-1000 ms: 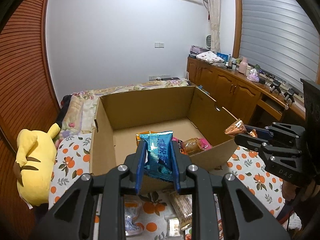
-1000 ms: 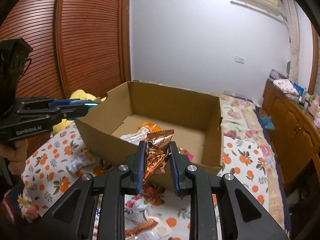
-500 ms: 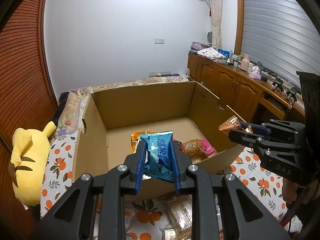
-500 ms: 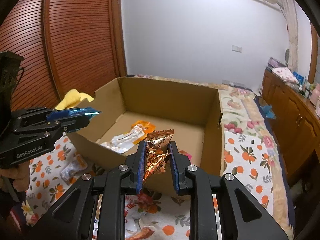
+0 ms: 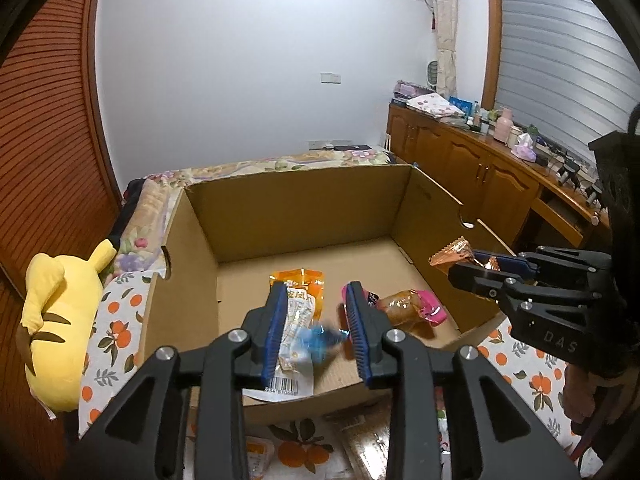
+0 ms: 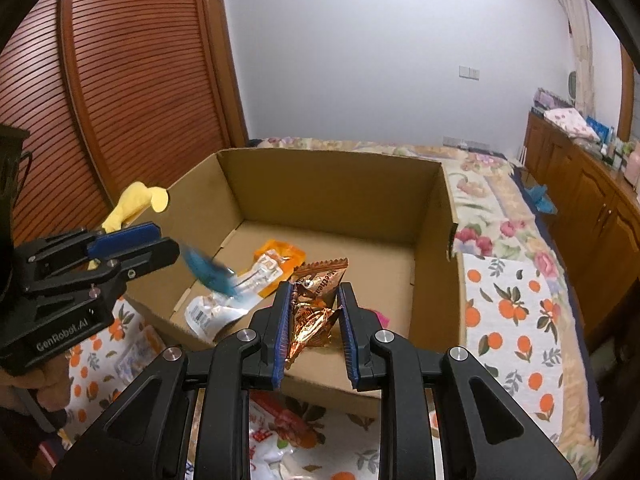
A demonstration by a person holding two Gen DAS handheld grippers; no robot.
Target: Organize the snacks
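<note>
An open cardboard box [image 5: 300, 208] stands on the bed; it also shows in the right wrist view [image 6: 336, 196]. My left gripper [image 5: 316, 320] is open over the box's near edge, and a blurred blue snack packet [image 5: 320, 338] is falling from it into the box [image 6: 208, 272]. My right gripper [image 6: 314, 320] has its jaws parted around a copper foil snack packet [image 6: 316, 304], which still sits between the pads; it also shows at the right of the left wrist view [image 5: 456, 254]. In the box lie an orange-and-white packet [image 5: 298, 296] and a pink-ended packet [image 5: 412, 306].
A yellow plush toy [image 5: 60, 320] lies left of the box. More snack packets [image 6: 276, 432] lie on the orange-print bedcover [image 6: 516, 320] in front of the box. Wooden cabinets [image 5: 480, 184] run along the right wall; a slatted wardrobe [image 6: 132, 92] is on the left.
Both grippers moved forward over the box. My left gripper opened and let go of the blue packet, which is dropping. My right gripper's jaws have widened around the copper packet.
</note>
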